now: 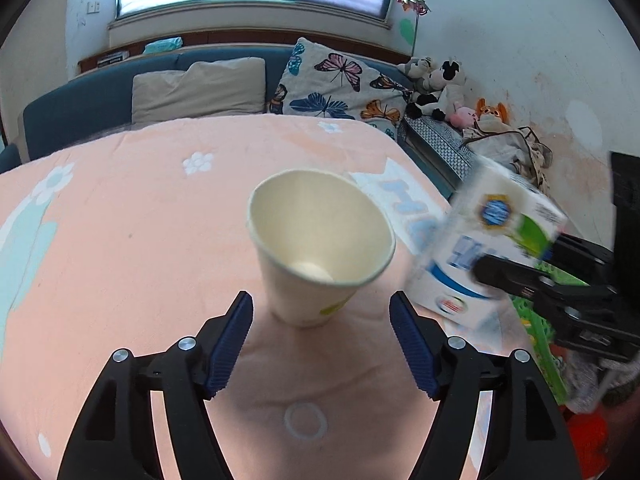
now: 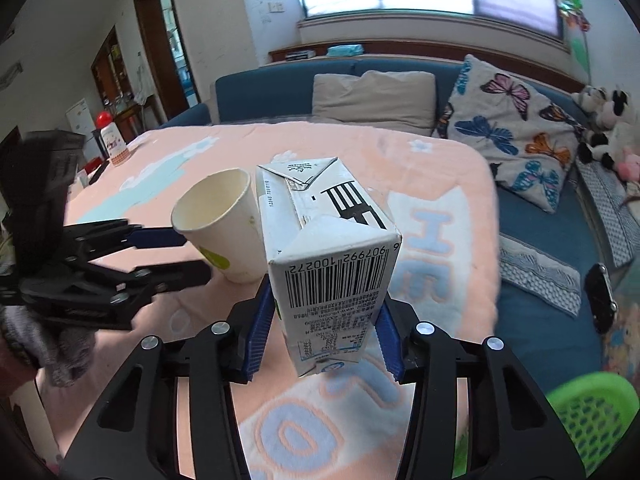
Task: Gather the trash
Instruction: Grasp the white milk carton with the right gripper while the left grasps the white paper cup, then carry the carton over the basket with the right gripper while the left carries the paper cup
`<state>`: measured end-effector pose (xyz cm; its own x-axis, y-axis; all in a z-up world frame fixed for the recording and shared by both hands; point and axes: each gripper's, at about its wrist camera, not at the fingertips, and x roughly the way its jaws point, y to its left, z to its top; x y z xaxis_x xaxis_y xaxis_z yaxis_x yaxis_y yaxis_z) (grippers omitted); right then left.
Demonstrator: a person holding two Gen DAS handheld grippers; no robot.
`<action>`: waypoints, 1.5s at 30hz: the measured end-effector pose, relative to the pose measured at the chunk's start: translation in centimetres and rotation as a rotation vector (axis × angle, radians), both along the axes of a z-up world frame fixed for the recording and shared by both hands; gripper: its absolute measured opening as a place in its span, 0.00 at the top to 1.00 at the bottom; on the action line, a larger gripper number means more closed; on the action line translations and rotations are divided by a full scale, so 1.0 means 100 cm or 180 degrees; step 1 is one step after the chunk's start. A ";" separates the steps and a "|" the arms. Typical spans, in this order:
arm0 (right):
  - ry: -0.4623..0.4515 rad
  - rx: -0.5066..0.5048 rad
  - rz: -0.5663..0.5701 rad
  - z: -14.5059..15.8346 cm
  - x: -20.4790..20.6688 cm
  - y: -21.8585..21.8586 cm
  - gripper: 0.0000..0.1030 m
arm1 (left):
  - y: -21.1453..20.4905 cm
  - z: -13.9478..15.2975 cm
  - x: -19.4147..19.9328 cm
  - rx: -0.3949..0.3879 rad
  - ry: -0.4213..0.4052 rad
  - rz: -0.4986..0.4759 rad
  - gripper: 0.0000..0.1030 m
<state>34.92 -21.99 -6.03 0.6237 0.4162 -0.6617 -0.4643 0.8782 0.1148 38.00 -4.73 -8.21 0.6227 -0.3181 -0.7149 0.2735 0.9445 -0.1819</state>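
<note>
Both claws angled downward, side by side over the desk

The left claw (image 1: pixel 321 322) stands with its blue pads wide apart, touching nothing. The right claw (image 2: pixel 322 330) has its pads pressed against the two sides of a milk carton (image 2: pixel 328 256), which it holds tilted; a grey sleeve (image 2: pixel 60 344) shows behind the left claw.

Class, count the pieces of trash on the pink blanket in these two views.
2. A paper cup stands upright before the open left gripper; a milk carton sits between the right gripper's pads. Others may be hidden.
</note>
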 end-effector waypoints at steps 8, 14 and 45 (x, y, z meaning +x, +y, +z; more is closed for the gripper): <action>-0.0034 0.0036 -0.0174 0.010 -0.025 -0.028 0.54 | -0.005 -0.007 0.020 -0.0052 -0.0038 0.0110 0.36; -0.0040 0.0098 -0.0269 0.010 -0.039 -0.041 0.54 | -0.006 -0.008 0.023 -0.0103 -0.0079 0.0125 0.40; -0.0091 -0.0092 -0.1401 0.020 -0.143 -0.160 0.54 | -0.098 0.044 -0.079 -0.0346 -0.0049 -0.0736 0.44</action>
